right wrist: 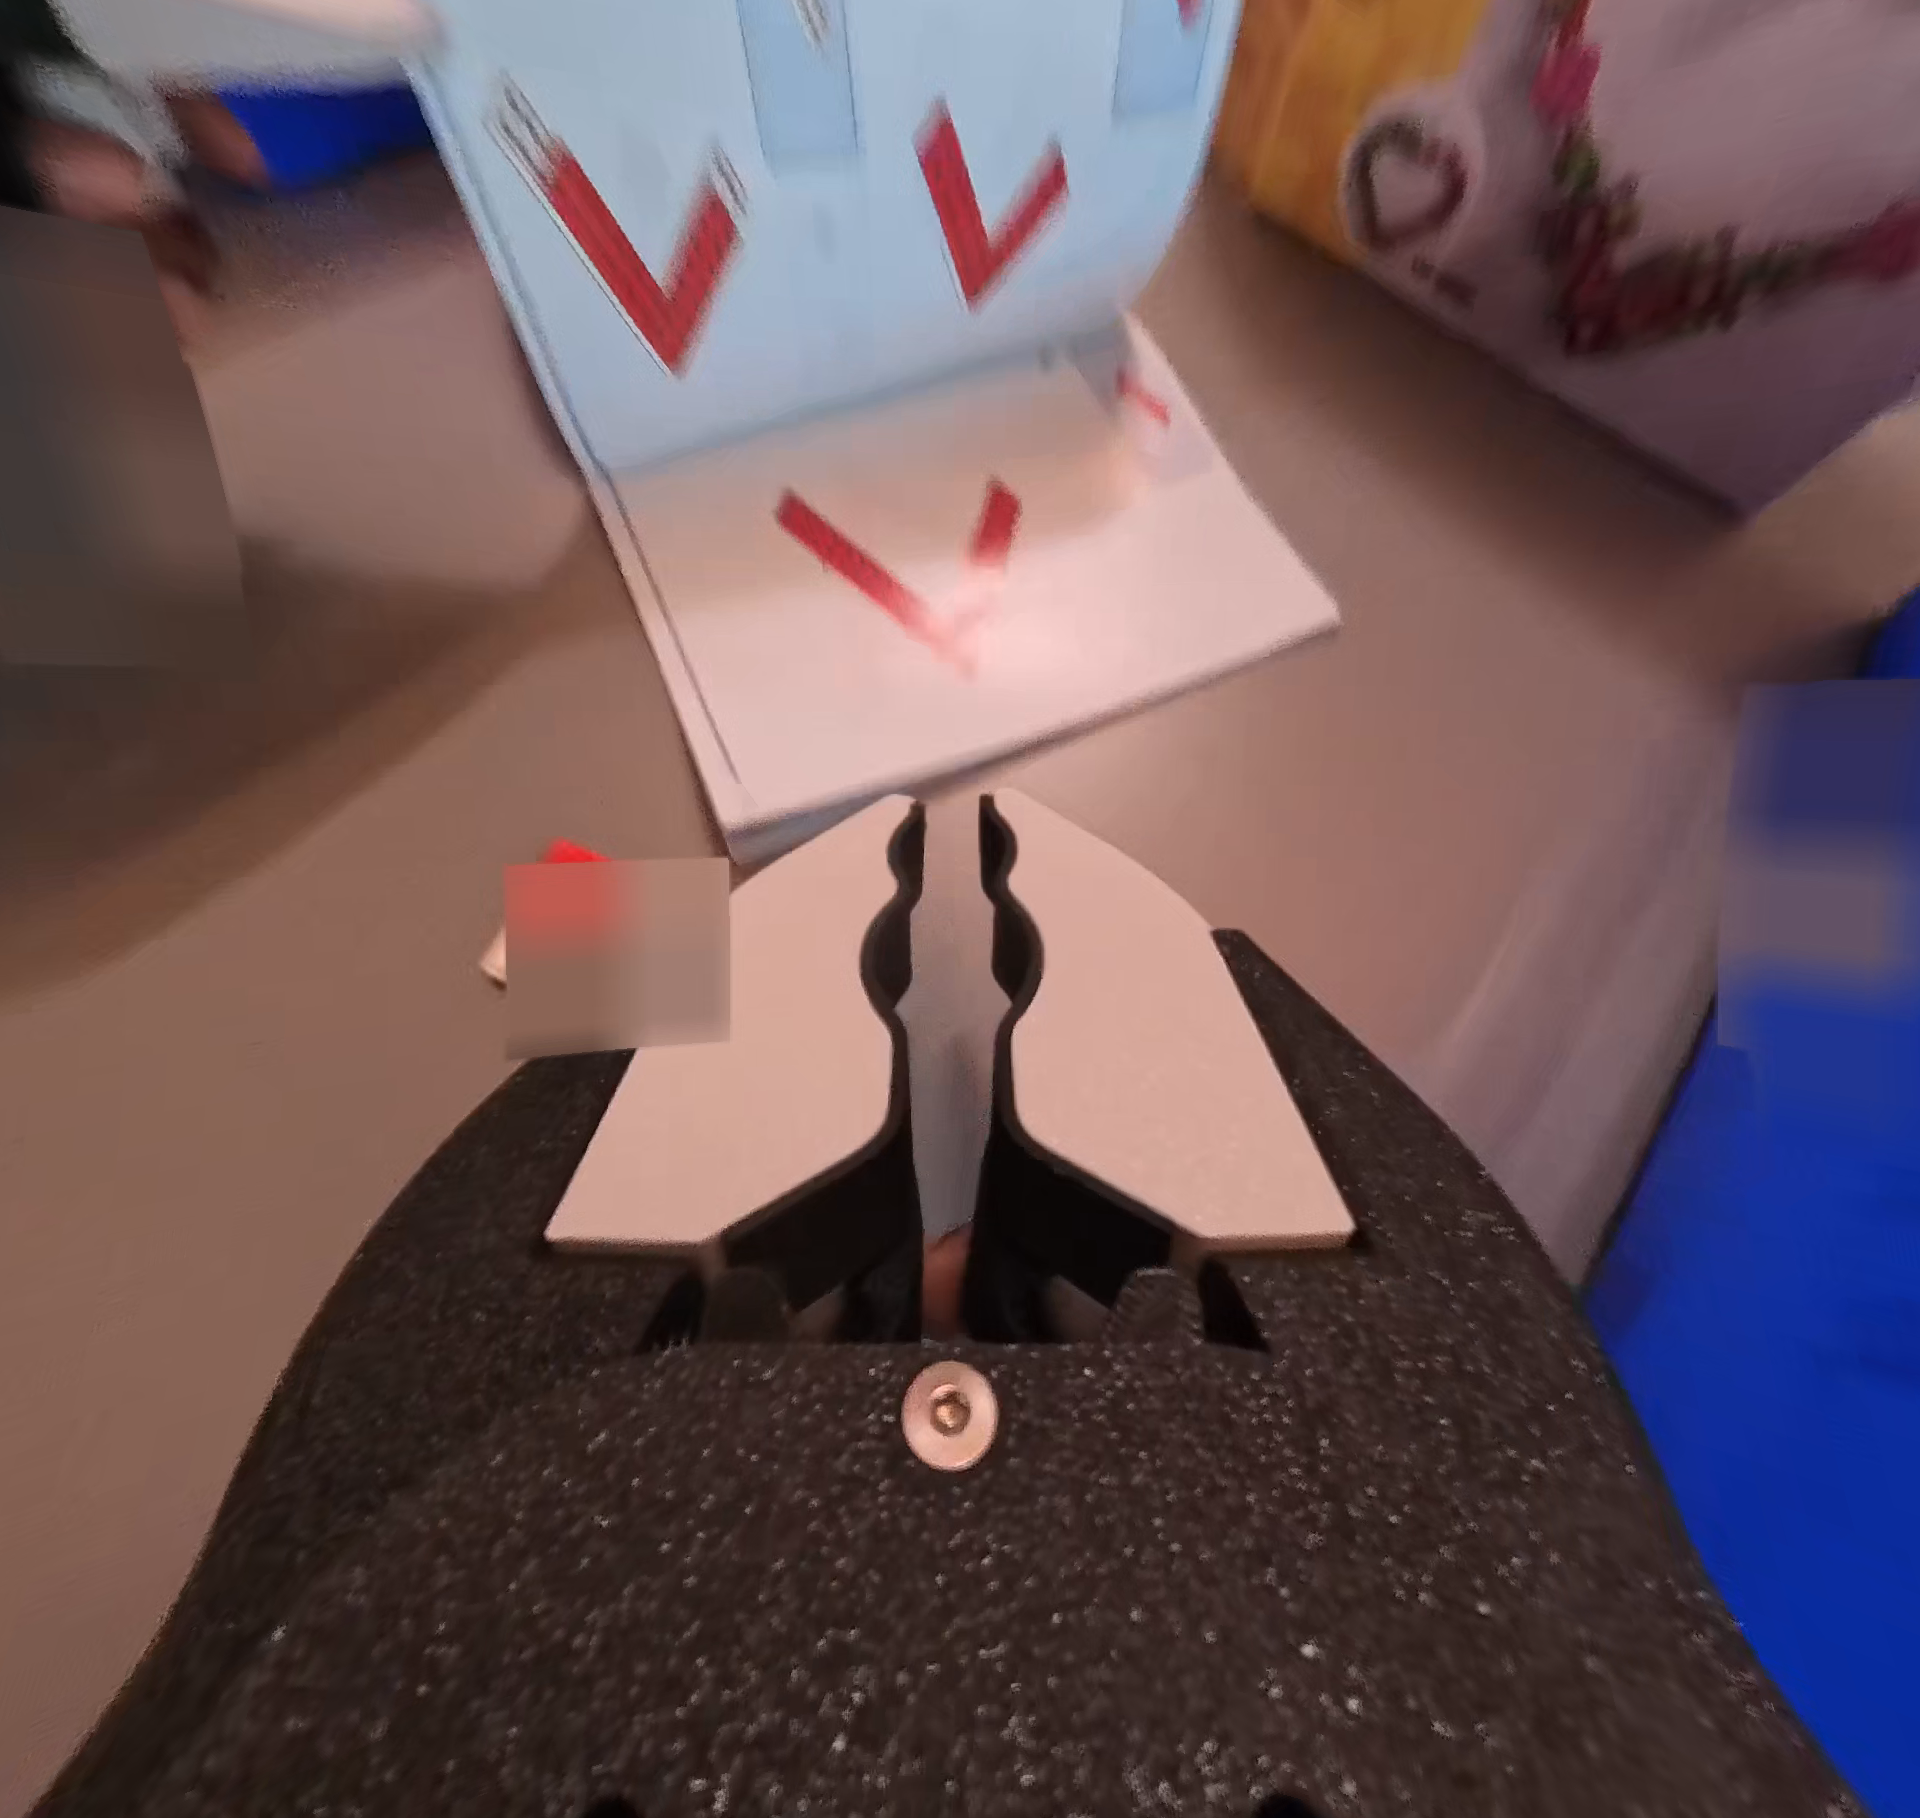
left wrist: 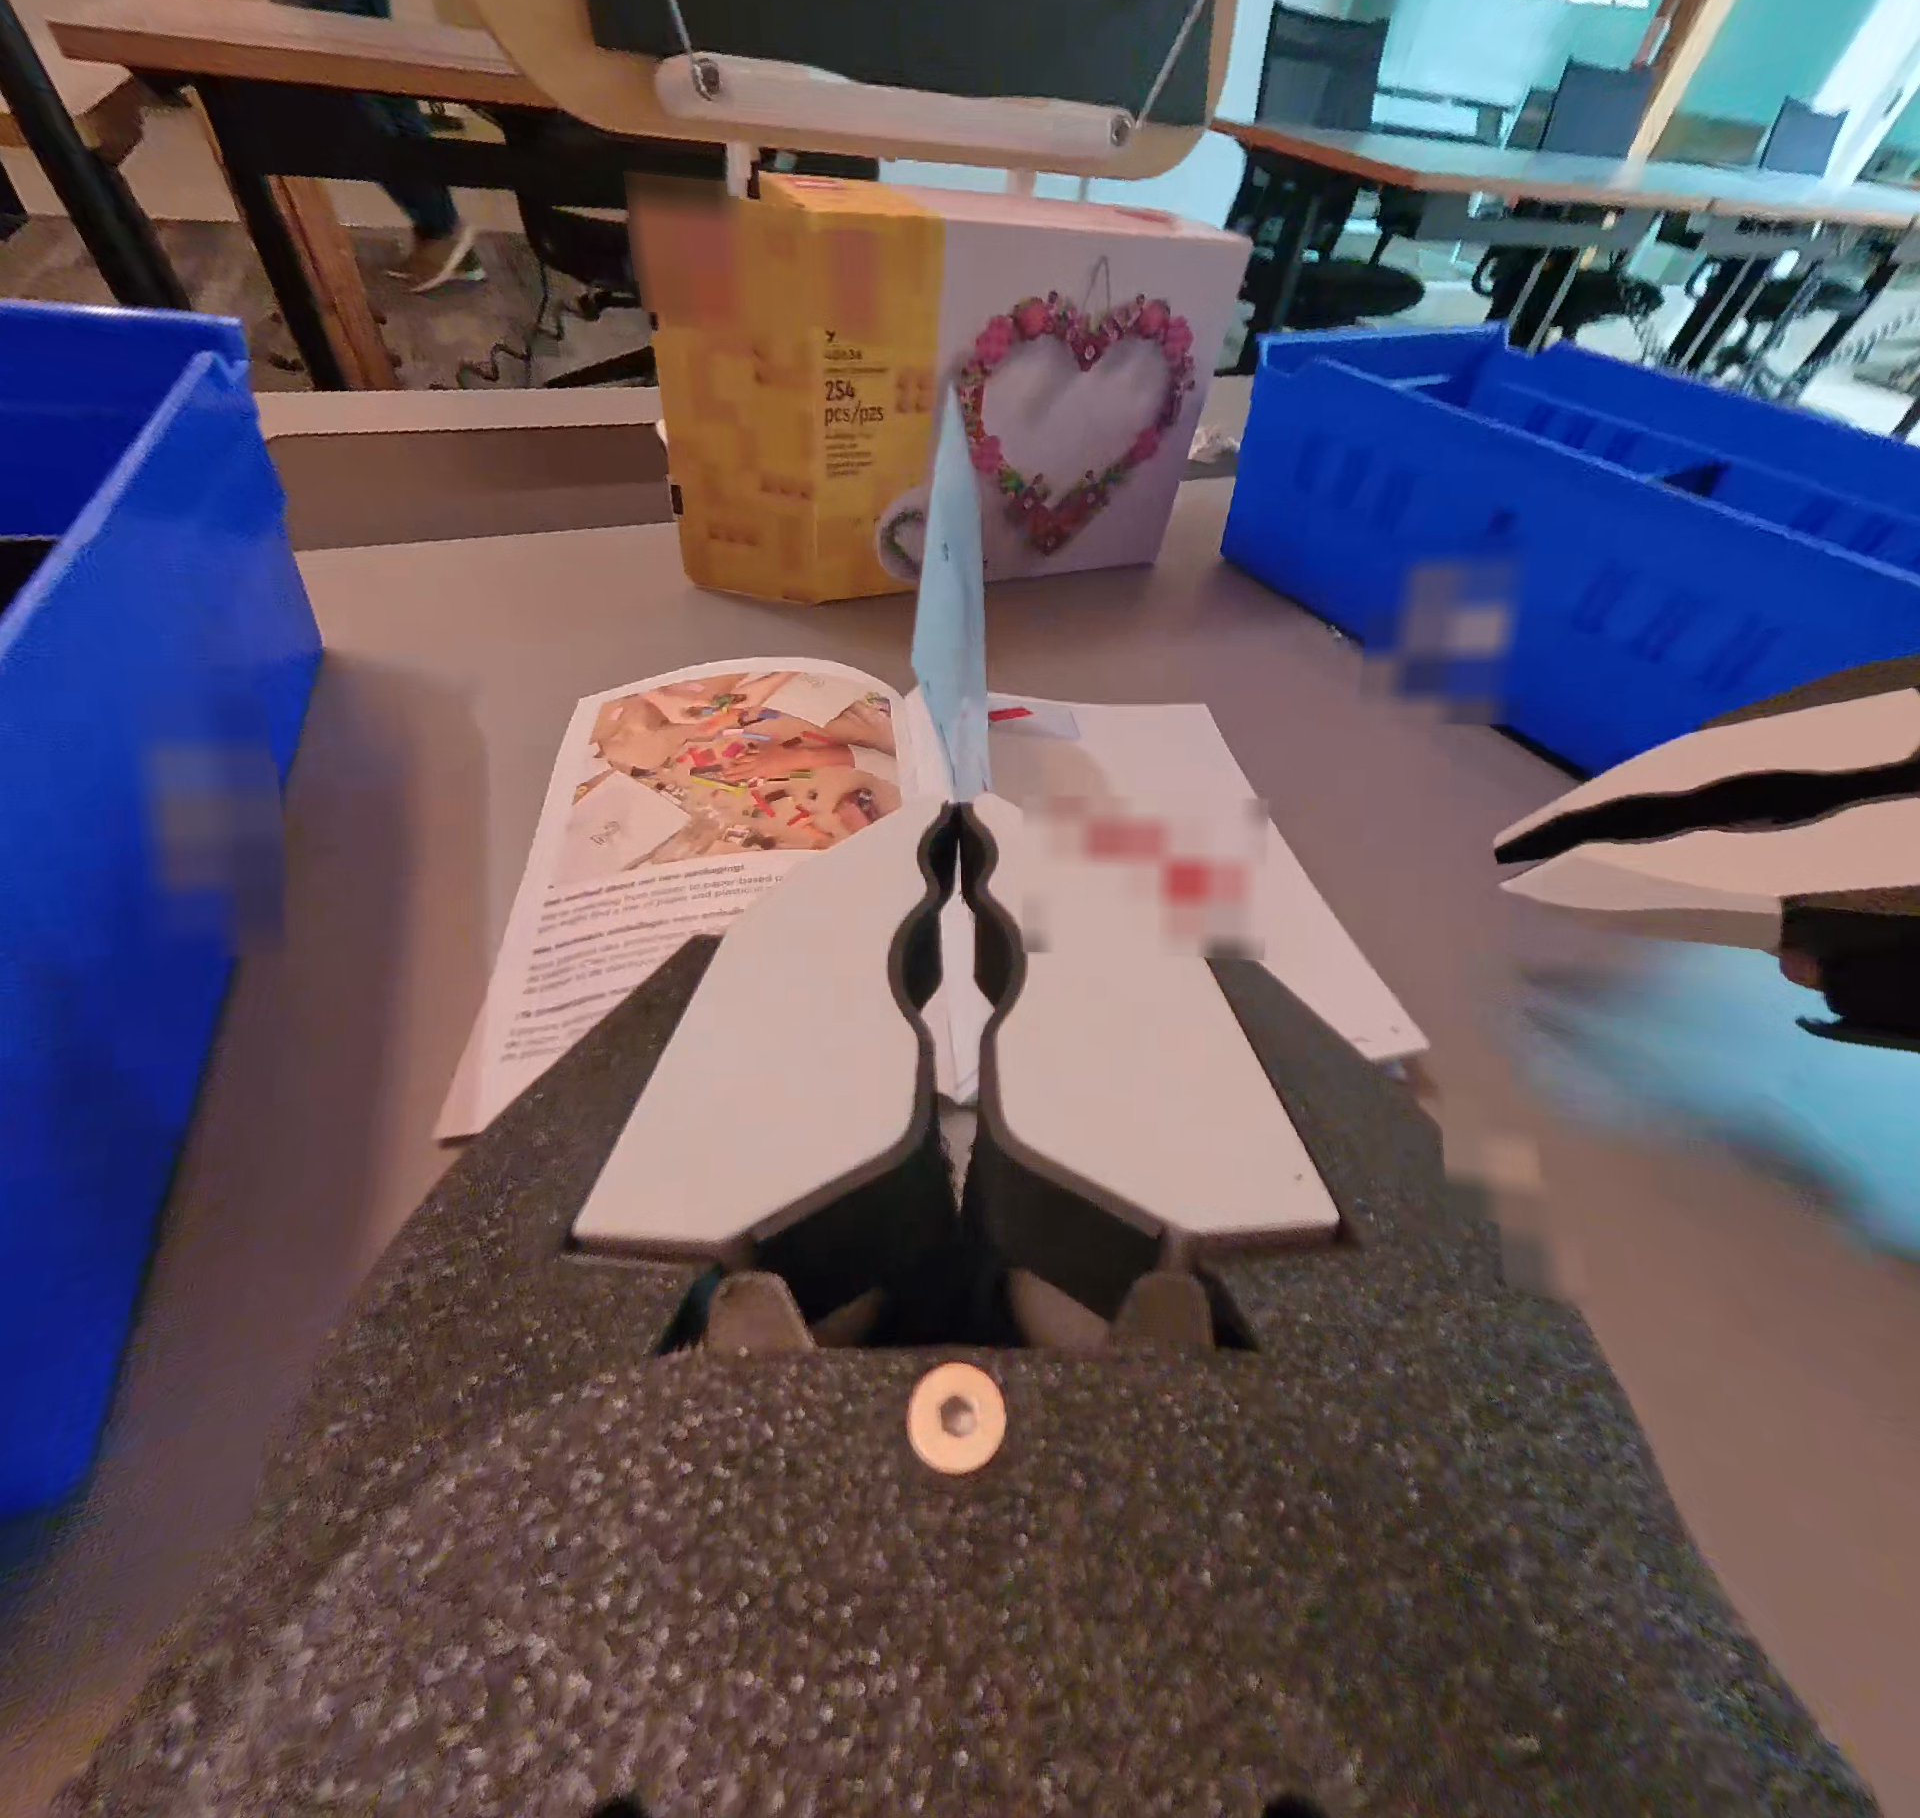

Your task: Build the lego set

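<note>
I see even, bright indoor light; my right wrist view is motion-blurred throughout, the left smears rightward, edges bowed.

Behind the instruction booklet (left wrist: 727,833), whose raised page (right wrist: 810,158) is pale blue with red V-shaped marks, the set's box (left wrist: 935,397) is yellow and white with a pink flower heart. Blue bins (left wrist: 135,729) flank the booklet on the grey desk (left wrist: 416,605). The fingers (left wrist: 790,1072) are white on speckled black bodies.

The left gripper (left wrist: 958,812) points forward with its jaws pressed together at the tips, while the right gripper (right wrist: 951,804) reaches forward, its jaws a narrow gap apart.
</note>
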`<state>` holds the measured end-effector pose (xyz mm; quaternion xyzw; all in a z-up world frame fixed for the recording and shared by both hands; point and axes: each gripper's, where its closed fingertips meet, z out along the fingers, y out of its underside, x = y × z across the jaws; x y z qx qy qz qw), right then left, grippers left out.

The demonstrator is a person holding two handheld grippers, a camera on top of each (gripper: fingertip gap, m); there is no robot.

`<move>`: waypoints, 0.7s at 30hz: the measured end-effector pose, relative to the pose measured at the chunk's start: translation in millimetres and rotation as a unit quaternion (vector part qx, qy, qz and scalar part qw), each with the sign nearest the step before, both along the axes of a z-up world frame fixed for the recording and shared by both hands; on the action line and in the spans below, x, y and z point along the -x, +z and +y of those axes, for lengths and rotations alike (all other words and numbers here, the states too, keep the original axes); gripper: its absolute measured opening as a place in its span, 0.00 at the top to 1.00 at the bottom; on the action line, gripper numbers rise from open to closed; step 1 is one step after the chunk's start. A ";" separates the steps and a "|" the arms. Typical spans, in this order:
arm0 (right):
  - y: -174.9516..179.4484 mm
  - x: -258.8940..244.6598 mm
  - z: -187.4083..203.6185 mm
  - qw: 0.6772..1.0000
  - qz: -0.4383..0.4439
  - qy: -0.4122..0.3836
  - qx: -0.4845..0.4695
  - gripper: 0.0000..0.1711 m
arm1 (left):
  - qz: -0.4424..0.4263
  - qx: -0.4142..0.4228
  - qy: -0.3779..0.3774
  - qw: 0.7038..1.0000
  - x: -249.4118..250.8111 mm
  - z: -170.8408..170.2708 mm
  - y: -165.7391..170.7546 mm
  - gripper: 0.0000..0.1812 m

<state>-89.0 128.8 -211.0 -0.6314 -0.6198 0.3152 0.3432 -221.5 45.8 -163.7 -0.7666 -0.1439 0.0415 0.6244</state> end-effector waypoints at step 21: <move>-43.7 34.1 -22.7 0.983 -0.149 0.106 -0.007 0.99 | 0.029 0.108 0.159 0.981 44.1 -58.8 -37.3 0.90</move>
